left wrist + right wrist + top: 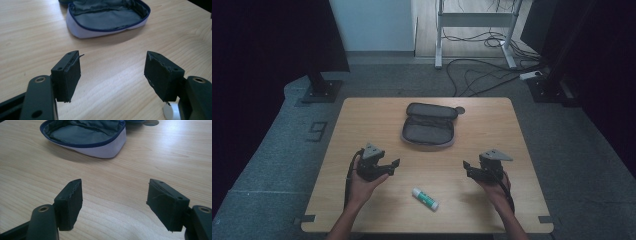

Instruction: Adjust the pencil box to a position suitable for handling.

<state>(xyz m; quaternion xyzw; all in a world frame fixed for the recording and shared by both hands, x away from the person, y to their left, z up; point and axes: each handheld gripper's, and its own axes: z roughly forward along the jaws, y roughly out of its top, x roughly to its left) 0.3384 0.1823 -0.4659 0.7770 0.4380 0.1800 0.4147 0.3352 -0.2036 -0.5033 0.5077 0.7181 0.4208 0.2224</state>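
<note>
A: left gripper [388,166] sits lower left of the high view, jaws apart, nothing in them.

B: yep. glue stick [425,198] lies bottom centre, pouch [428,124] unzipped above it, right gripper [471,168] lower right, spread and empty too.

pencil case [107,17] far end cut by top edge, glue stick [171,111] mostly hidden behind right-hand jaw

One open pencil case [428,126] and one glue stick [425,198] lie on one wooden table [362,115]. Two handheld grippers, left gripper [393,166] and right gripper [468,168], are in view.
</note>
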